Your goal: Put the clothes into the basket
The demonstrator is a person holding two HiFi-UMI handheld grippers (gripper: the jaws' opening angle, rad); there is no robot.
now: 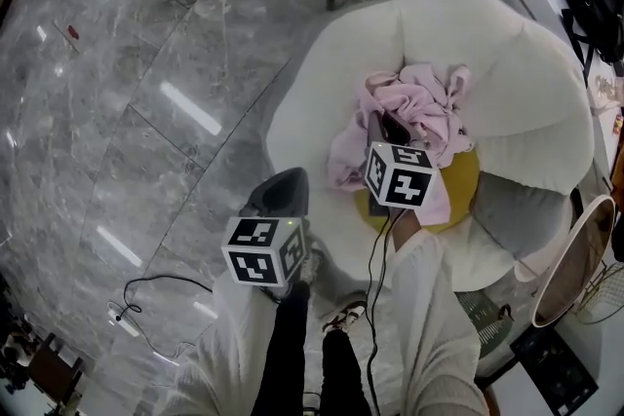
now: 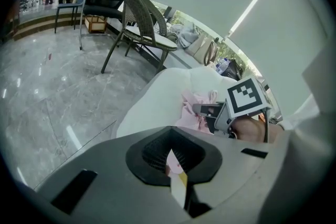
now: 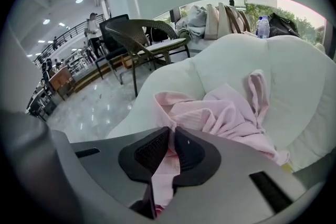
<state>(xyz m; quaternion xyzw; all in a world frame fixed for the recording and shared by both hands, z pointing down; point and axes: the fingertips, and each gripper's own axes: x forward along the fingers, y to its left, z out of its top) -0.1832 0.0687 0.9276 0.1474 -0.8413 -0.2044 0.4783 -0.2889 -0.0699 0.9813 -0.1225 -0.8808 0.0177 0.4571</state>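
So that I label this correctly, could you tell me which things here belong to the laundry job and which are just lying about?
Job: pink clothes, gripped by the right tool; left tool.

Lying about: white beanbag chair under the clothes, yellow cushion, grey cushion, floor cable, wicker chair.

No legible text, brand, number or sign found. Left marker cube (image 1: 263,251) and right marker cube (image 1: 400,175): black-and-white square code patterns only, no letters or digits. Far water bottle (image 3: 263,26): label too small to read.
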